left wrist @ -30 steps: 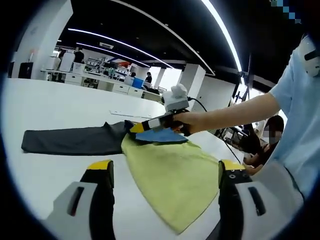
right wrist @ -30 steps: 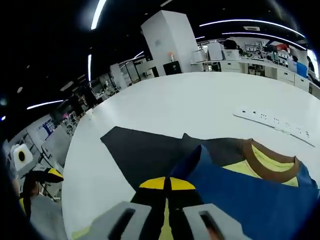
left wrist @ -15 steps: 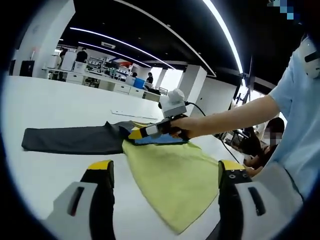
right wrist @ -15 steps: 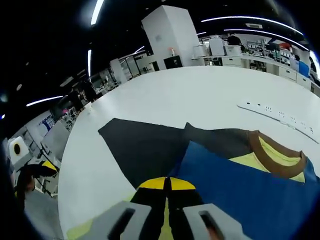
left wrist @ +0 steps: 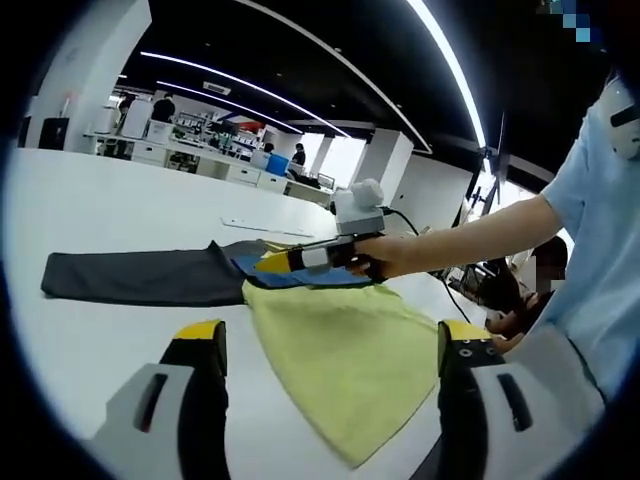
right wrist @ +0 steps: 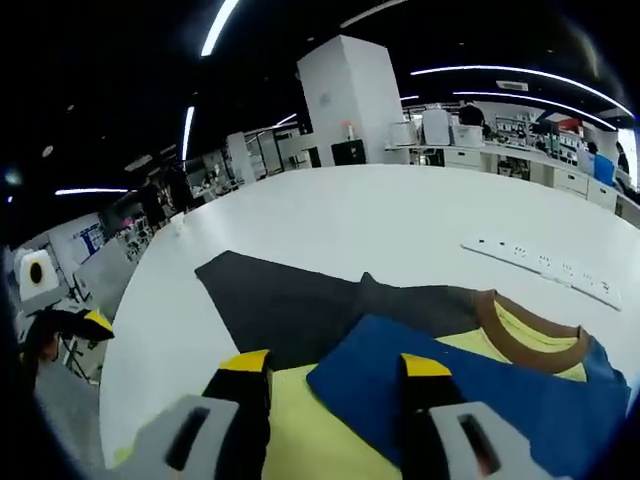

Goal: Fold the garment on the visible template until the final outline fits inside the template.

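Right gripper [right wrist: 335,368] fingers released above garment [right wrist: 430,400], lower centre; left gripper [left wrist: 327,340] fingers released, lower frame.

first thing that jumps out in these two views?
The yellow-green garment spread on the white table, just ahead of the left gripper, whose jaws stand wide apart. Across its far edge a person's hand holds the right gripper low over a folded blue panel; in the right gripper view those jaws are open. A dark sleeve stretches away beside it.
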